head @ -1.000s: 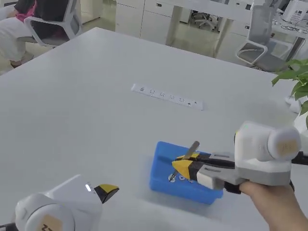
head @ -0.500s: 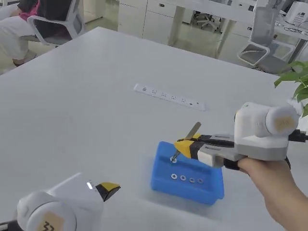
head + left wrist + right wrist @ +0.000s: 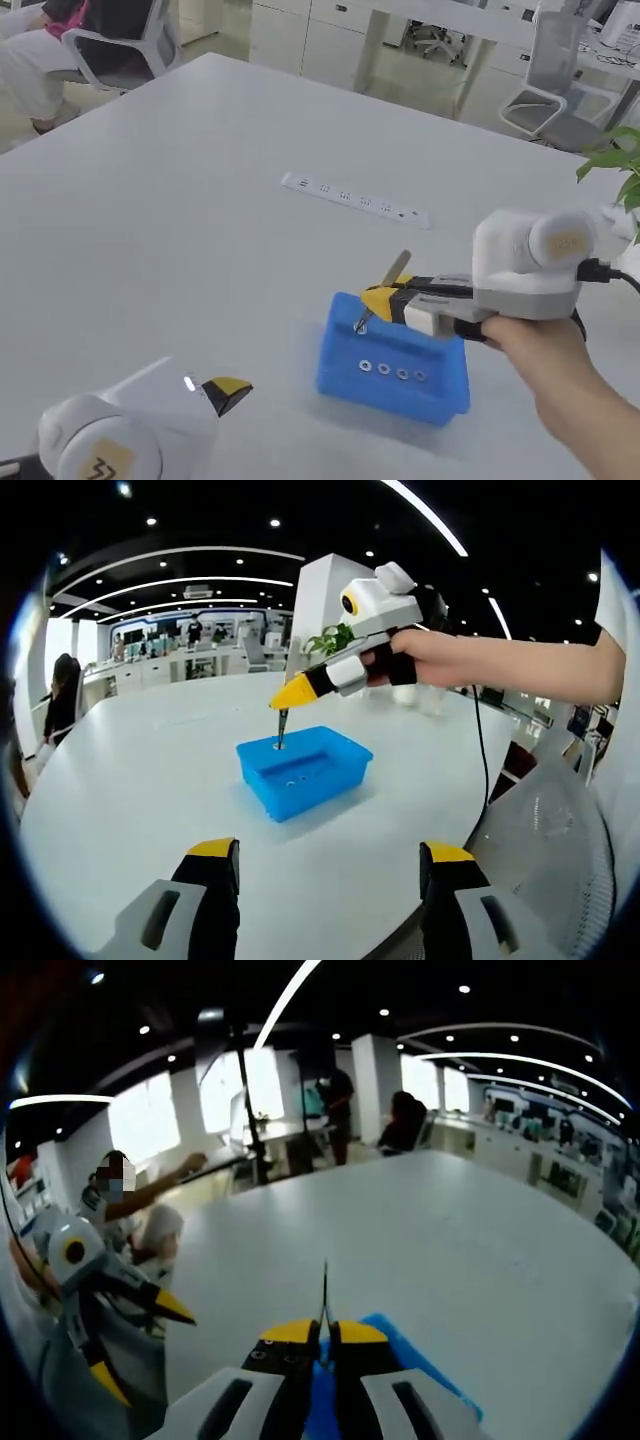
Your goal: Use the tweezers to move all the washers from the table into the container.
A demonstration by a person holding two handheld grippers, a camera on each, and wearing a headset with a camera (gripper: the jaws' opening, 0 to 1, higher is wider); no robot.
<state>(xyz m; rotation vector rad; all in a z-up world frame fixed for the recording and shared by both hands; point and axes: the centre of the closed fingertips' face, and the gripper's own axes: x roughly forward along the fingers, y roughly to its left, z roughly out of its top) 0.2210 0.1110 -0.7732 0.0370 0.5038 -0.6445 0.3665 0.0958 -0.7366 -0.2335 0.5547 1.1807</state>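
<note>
Blue container (image 3: 392, 396) below tweezers (image 3: 400, 268) clamped in right gripper (image 3: 375, 300) fingers; left gripper (image 3: 330, 852) fingers (image 3: 214, 880) wide apart.

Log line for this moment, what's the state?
right tool: shut on tweezers, tip at container corner | washers: four in container | left tool: open, empty

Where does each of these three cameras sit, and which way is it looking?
Head view: on the person's headset, looking forward and down at the table; left gripper, right gripper and a hand show.
Left gripper view: on the left gripper, looking along its open jaws at the right gripper holding tweezers at the blue container.
Right gripper view: on the right gripper, looking along its shut jaws and the tweezers; left gripper at left.
Shared: head and left gripper views both show the tweezers.
</note>
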